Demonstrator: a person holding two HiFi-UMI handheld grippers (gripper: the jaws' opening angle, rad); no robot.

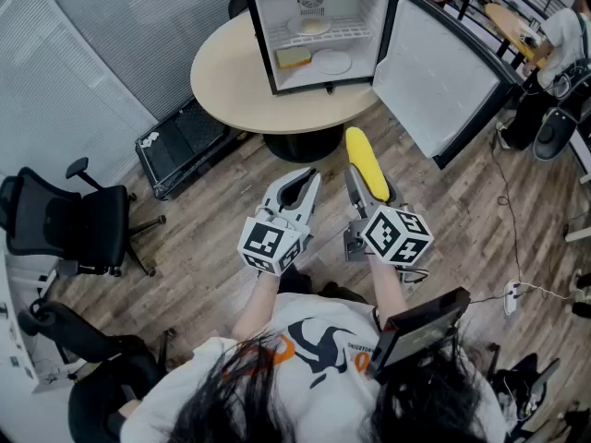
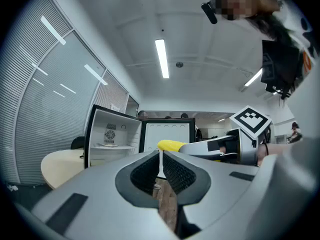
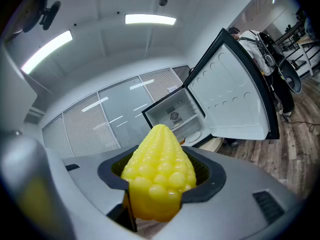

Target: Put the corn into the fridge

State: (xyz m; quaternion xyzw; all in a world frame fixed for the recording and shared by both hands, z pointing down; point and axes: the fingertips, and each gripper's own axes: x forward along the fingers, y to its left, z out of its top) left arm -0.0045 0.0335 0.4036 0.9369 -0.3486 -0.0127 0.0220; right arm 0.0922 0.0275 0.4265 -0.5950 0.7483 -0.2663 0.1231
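- We are holding the right gripper (image 1: 371, 195) out towards the fridge, its grey moulded jaws standing wide and pinching the corn (image 1: 364, 158) between their dark ribbed pads.
- The corn is sitting lengthwise in that grip. It is a glossy yellow cob, tapering to a blunt tip, with rows of rounded, bumpy kernels, and the tip is poking out past the jaws.
- The cob is hanging above the wood-plank floor (image 1: 212, 210), short of the round table (image 1: 226, 72) and well apart from the fridge.
- We are carrying the left gripper (image 2: 160, 156) just beside the right one. Its jaws are pressing together at the tips with nothing between them, and the meshed pads are leaving a small oval gap behind the tips.
- Each gripper is bearing a cube with black-and-white square markers, the right one (image 1: 397, 233) and the left one (image 1: 268, 245).
- The small fridge (image 1: 263, 40) is standing on the pale, smooth tabletop, a black-edged box with a white plastic lining.
- Its door (image 1: 434, 72) is swinging wide to the right, showing a flat white inner panel.
- A wire shelf (image 1: 346, 33) is crossing the cabinet with a plate (image 1: 309, 26) lying on it.
- On the cabinet floor a yellow block (image 1: 294, 58) is lying beside a round white plate (image 1: 332, 61).
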